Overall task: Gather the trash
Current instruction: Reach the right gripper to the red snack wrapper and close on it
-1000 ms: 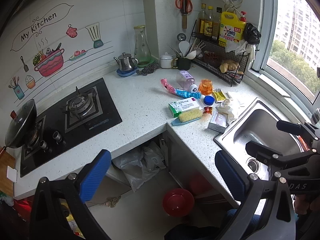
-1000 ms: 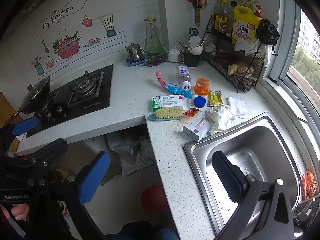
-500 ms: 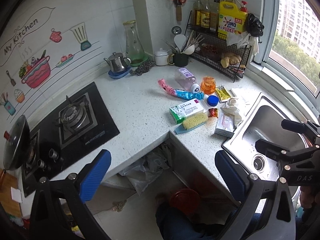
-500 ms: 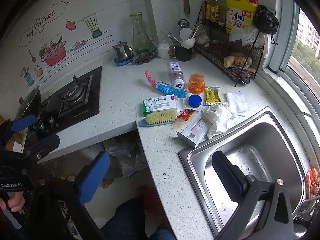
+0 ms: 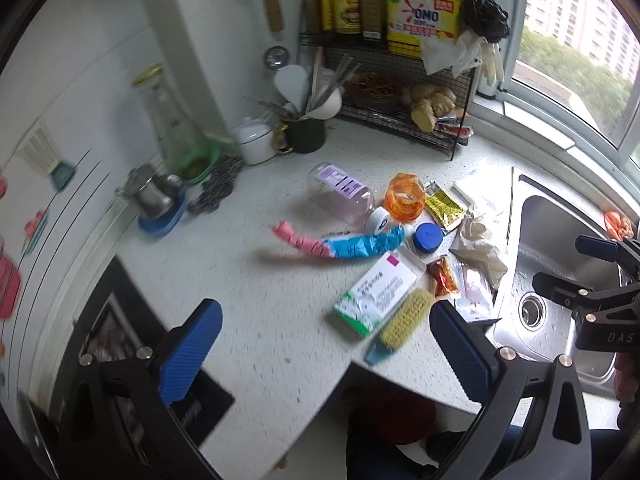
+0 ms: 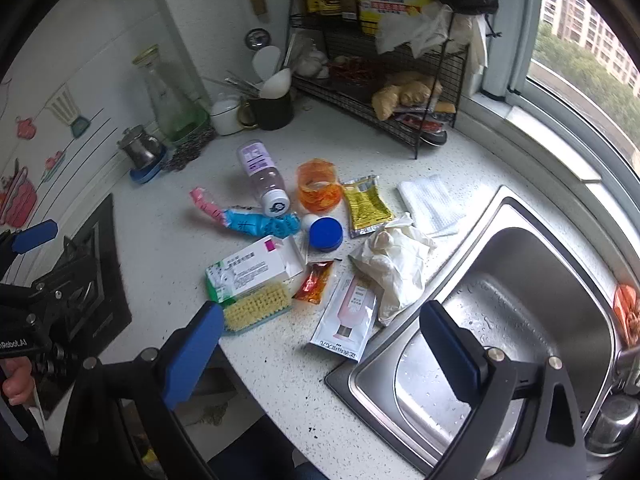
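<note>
Trash lies in a cluster on the white counter (image 6: 168, 240): a green-white box (image 6: 252, 270), a pink-blue wrapper (image 6: 248, 218), a clear bottle (image 6: 262, 178), an orange cup (image 6: 318, 186), a blue lid (image 6: 326, 234), a yellow sachet (image 6: 366, 204), a red sachet (image 6: 316, 286), crumpled paper (image 6: 394, 264) and a white packet (image 6: 346, 320). My left gripper (image 5: 324, 348) is open and empty, hovering short of the box (image 5: 374, 294). My right gripper (image 6: 320, 356) is open and empty above the counter's front edge, near the packet.
A yellow scrub brush (image 6: 258, 310) lies by the box. The steel sink (image 6: 500, 320) is on the right, the black hob (image 6: 84, 288) on the left. A wire rack (image 6: 380, 92), a utensil mug (image 6: 270, 110) and a glass carafe (image 6: 168, 96) stand at the back.
Both grippers have moved forward and closer to the trash cluster on the counter. Both stay open and empty.
</note>
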The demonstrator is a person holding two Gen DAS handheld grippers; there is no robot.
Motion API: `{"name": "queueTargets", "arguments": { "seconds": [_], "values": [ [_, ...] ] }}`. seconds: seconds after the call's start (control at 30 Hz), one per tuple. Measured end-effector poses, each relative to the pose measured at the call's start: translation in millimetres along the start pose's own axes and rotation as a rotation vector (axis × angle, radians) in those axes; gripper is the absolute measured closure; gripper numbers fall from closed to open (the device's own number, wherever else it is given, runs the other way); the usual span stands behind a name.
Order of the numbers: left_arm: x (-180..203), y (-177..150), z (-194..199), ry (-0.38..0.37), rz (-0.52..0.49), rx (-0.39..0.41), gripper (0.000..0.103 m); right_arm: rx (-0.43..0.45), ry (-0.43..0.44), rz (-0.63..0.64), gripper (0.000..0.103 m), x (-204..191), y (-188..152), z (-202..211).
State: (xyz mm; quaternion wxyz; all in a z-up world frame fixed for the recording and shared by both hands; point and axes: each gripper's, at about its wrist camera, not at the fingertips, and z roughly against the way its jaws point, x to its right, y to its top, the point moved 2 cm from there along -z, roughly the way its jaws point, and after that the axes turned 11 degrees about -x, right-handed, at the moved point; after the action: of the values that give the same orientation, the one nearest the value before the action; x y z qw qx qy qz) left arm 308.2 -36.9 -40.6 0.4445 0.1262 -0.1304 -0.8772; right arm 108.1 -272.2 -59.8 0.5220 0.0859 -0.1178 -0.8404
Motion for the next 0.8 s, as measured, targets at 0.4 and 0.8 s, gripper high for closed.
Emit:
{"name": "queueTargets", "arguments": {
  "seconds": [0.4,0.8],
  "values": [
    [3,58,-85,-0.125,-0.266,-0.127,0.0,-0.14,-0.066,-0.214,0.012,12,30,-81],
    [-4,51,-153,-0.169,-0.343,-0.237,0.0,-0.297,-0.058,-0.198,0.026,-12,41,-160]
  ]
}}
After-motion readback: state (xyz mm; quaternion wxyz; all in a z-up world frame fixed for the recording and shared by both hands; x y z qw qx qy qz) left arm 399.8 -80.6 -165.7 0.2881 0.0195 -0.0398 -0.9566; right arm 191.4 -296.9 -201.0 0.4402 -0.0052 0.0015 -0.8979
